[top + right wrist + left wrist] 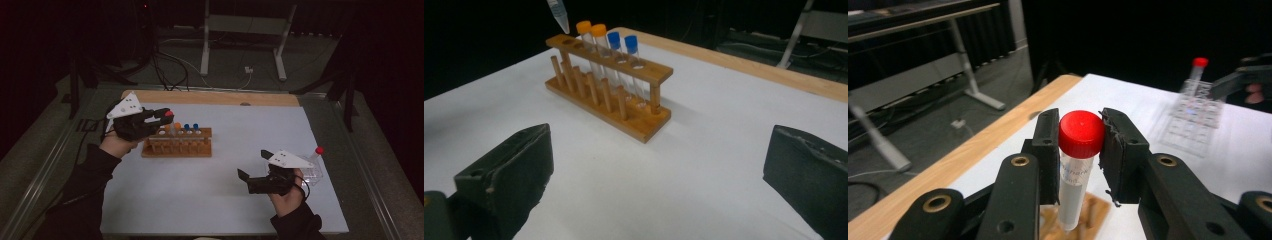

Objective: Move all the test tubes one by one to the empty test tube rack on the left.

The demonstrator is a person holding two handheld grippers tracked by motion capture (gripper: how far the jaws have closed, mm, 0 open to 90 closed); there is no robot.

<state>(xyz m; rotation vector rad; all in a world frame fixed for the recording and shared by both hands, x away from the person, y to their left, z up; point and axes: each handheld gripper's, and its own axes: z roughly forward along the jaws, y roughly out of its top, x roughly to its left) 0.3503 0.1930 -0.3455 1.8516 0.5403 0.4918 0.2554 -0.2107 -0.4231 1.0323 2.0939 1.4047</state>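
Red-capped tube (1078, 165) sits clamped in my left gripper (1079, 150), jaws pinching just under the cap so it hangs upright, tip (559, 17) hovering over the wooden rack (177, 142), above an empty hole at its end. Orange and blue capped tubes (606, 55) fill the neighbouring holes. Right gripper (256, 176) holds nothing, jaws spread wide, parked beside the clear rack (312, 172) with another red-capped tube (316, 154). White table (240, 200), wood strip at far edge, dark room behind.

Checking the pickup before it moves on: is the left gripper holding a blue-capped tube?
No, the left gripper has its jaws shut on a red-capped tube, above the wooden rack.
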